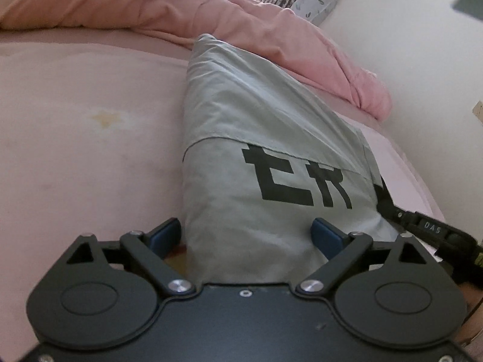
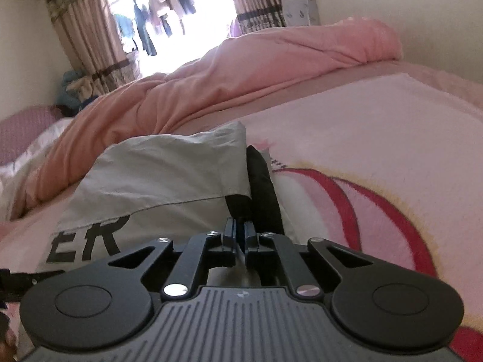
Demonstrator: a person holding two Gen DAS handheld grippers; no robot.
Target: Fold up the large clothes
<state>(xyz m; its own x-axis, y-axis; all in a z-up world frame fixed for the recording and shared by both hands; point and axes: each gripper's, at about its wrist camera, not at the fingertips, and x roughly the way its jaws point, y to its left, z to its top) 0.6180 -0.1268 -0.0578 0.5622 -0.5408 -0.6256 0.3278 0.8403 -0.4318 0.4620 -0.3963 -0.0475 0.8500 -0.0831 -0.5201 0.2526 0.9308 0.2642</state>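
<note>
- Grey garment (image 1: pixel 265 138) with black block letters lies folded in a long strip on the pink bedsheet (image 1: pixel 75 150), its far end touching the bunched pink duvet (image 1: pixel 157 3).
- My left gripper (image 1: pixel 246 235) stands wide apart, its blue pads straddling the near end of the cloth without pressing it.
- My right gripper (image 2: pixel 239 233) is pinched together on the garment's edge, beside its black part (image 2: pixel 264 187).
- Beyond it I see a pink printed blanket (image 2: pixel 377 150), curtains (image 2: pixel 87 39) and a bright window (image 2: pixel 163 9).
</note>
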